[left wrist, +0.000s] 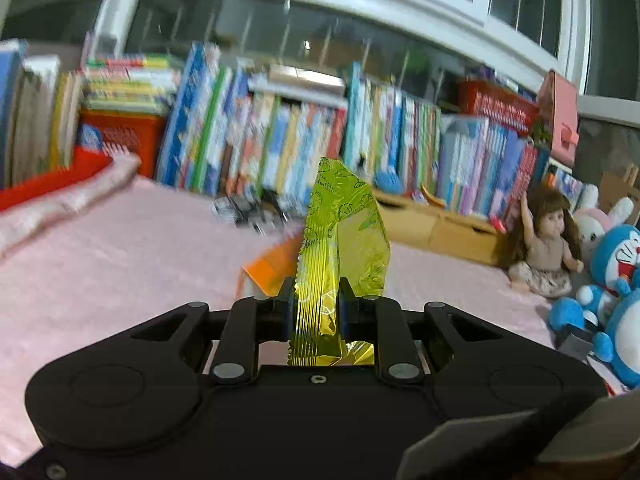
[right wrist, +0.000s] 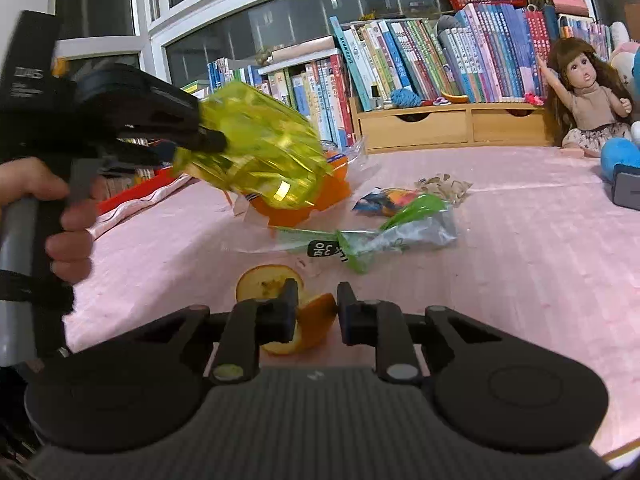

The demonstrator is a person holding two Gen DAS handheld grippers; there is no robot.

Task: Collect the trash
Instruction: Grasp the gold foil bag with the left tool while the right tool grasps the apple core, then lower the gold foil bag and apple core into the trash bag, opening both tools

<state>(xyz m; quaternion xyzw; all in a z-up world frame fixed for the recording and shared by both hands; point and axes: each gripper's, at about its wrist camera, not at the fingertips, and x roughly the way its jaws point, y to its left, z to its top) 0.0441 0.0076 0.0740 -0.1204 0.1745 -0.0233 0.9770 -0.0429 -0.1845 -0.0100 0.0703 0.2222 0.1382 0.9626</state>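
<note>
Left gripper: my jaws clamped on the yellow-green wrapper, held off the pink surface | right gripper: my jaws apart, low over the orange peel (near edge) | more wrappers mid-surface, toward the books.

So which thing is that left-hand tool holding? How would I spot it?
Start at the pink bed cover before the bookshelf. Above the litter, the left gripper pinches a yellow-green wrapper. It is shiny, see-through foil, the only piece lifted clear of the cover.
</note>
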